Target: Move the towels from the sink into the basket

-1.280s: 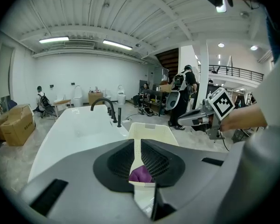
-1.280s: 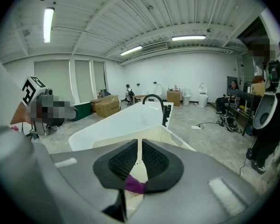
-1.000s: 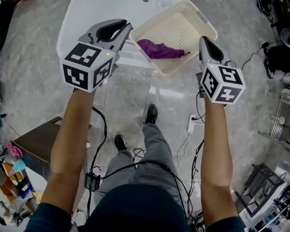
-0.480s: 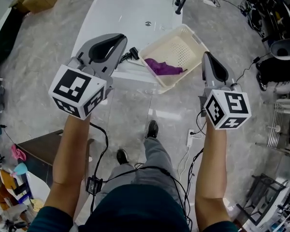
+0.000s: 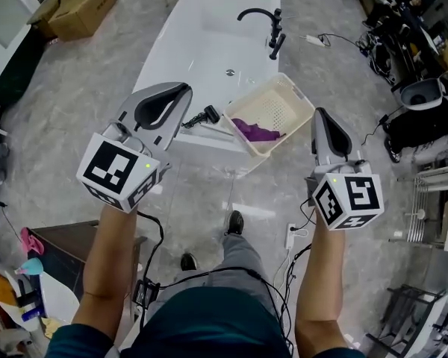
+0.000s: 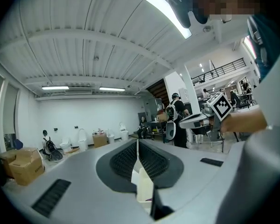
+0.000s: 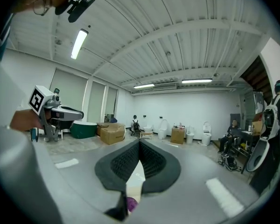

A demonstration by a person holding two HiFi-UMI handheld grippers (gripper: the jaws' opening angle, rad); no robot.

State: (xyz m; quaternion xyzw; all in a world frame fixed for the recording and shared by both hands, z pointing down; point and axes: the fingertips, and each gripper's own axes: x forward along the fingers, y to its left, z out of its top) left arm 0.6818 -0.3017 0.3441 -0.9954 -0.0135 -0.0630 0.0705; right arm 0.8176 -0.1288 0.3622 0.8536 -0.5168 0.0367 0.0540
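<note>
Closest to me are the person's two bare forearms, stretched out from the body. Each ends in a cube of square markers and a grey pair of tongs pointing away across the room. The left tongs have just been closing their jaws, which now meet at the tips with nothing between them. The right tongs are pressed fully together and also carry nothing. The two pairs are held well apart, with the basket showing between them from the head view. Beneath the arms is the grey marbled floor. The person's dark shoes stand on it among loose black cables, with a white power strip just to the right of them. A little further on, the cream perforated basket rests on the near right corner of the long white sink and juts out past its rim. The purple towel lies crumpled inside the basket, against its near side. Just left of the basket, a black hand shower lies on the sink's near rim. Further along the basin, a black faucet arches over the right rim near the far end. Beyond the sink, off to the left, a cardboard box sits on the floor.
</note>
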